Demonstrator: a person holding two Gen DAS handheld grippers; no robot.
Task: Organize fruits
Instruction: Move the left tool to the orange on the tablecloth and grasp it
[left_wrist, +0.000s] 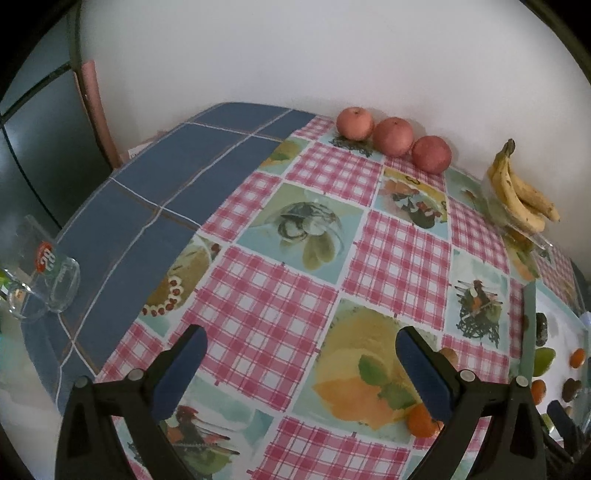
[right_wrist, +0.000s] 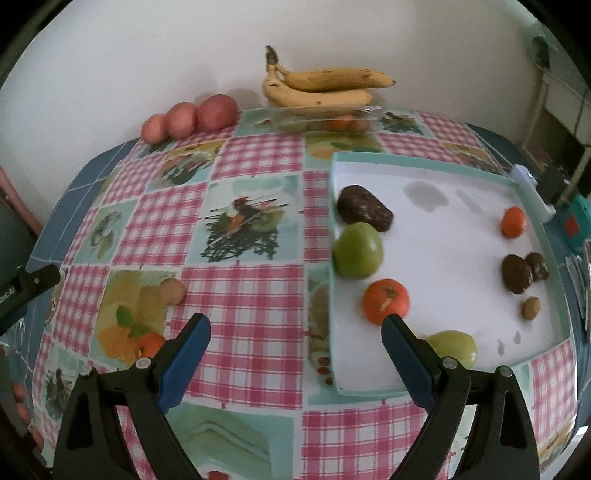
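Hovering with fingers spread, empty: right gripper (right_wrist: 295, 354) over white teal-rimmed tray (right_wrist: 424, 164); round orange tangerine (right_wrist: 386, 301) just beyond its right finger. Left gripper (left_wrist: 299, 369) released too, farther off over checkered table (left_wrist: 266, 295).

Three red apples (right_wrist: 190, 118) lined along the wall; bananas (right_wrist: 325, 86) atop a glass dish (right_wrist: 365, 112). Green apples (right_wrist: 357, 250), tangerines (right_wrist: 386, 301) and dark brown fruits (right_wrist: 364, 208) scattered in a white tray (right_wrist: 443, 258); one tangerine (right_wrist: 149, 343) loose on the cloth.
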